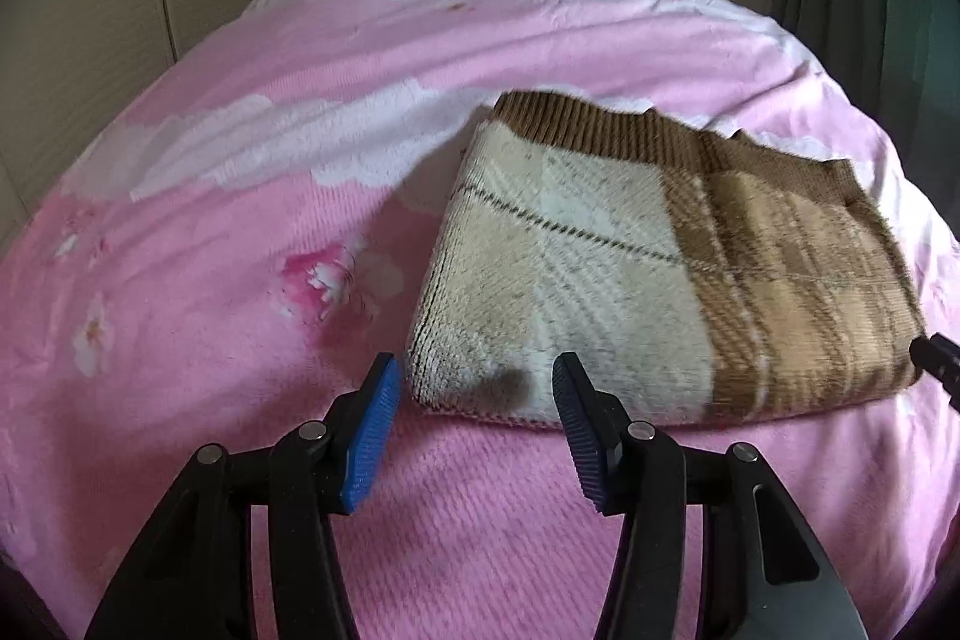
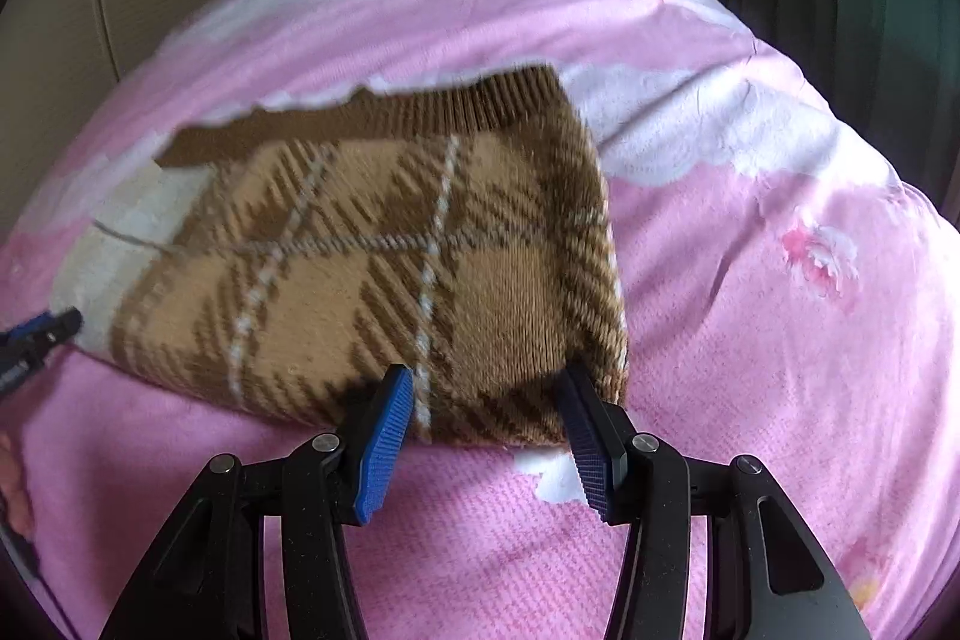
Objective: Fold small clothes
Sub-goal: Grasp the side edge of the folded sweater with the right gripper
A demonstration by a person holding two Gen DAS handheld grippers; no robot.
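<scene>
Pink bedspread [image 1: 240, 232] carries the folded sweater [image 1: 630, 280]; we poise left gripper [image 1: 477, 376] and right gripper [image 2: 489, 388], fingers spread, to grab its near edge.

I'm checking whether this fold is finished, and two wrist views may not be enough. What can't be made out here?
- Underside and layer count of the folded plaid knit garment: hidden by its own top layer, both views.
- Garment type: no sleeves or neckline visible.
- Garment's left end in the right wrist view: blurred.
- Right hand-held gripper contact with the near edge: unclear; jaws open.
- Left hand-held gripper: same.
- Pink floral bedspread edges: cut off by the fisheye rim.
</scene>
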